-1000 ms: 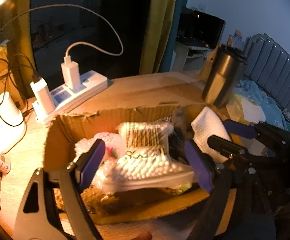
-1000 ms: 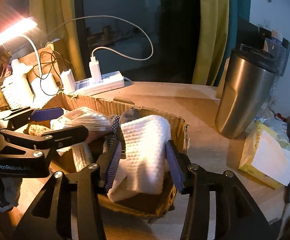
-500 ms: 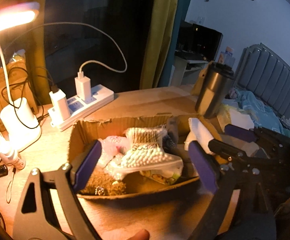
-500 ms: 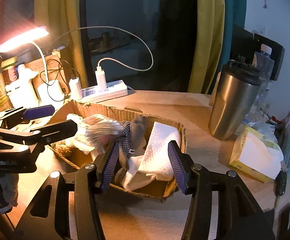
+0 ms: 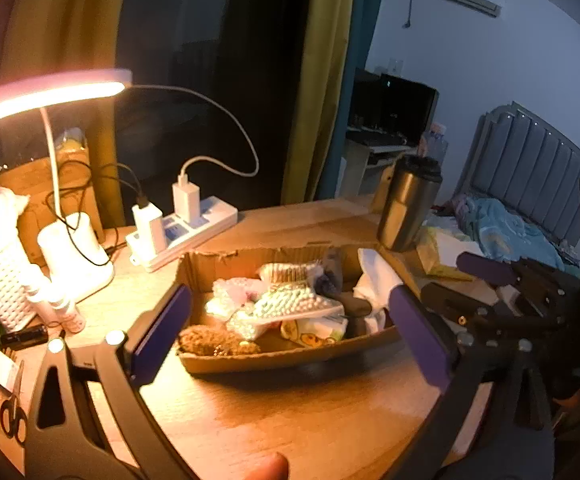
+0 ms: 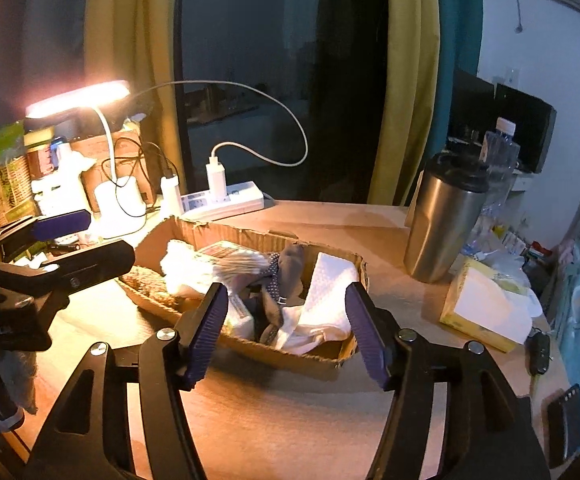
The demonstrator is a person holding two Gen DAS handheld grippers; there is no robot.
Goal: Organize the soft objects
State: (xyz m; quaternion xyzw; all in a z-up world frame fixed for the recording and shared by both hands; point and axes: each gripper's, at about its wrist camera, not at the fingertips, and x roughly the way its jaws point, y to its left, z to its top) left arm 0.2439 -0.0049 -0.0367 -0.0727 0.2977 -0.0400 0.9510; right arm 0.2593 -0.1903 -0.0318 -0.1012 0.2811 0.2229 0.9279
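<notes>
The shallow brown cardboard box (image 6: pixel 250 350) sat on the wooden desk (image 6: pixel 290 420), straight ahead of both tools and a little below them, and the soft things lay inside it. Its long side ran from left to right across both views. The folded white waffle cloth (image 6: pixel 325 300) lay at the right end of the box, leaning on the side wall, and the long way of the cloth ran from the far rim toward the near rim. A grey sock with dotted trim (image 6: pixel 290 276) was just beside it on the left, then a clear bag of white cotton swabs (image 5: pixel 293 304), and a brown scrubby pad (image 5: pixel 214 340) sat at the left end. The right gripper (image 6: pixel 286 328) was the nearer one to the white cloth — the cloth showed right between its two purple pads. The left gripper (image 5: pixel 290 328) was lined up with the swab bag and the brown pad. Both tools hung back from the near rim and touched nothing. The jaws of each one stood wide apart and held nothing — the left pair looked spread almost as wide as the box was long. A tall steel tumbler with a black lid (image 6: pixel 445 216) stood well apart on the right. I think a reach for the cloth would suit the right gripper best, going forward and down.
</notes>
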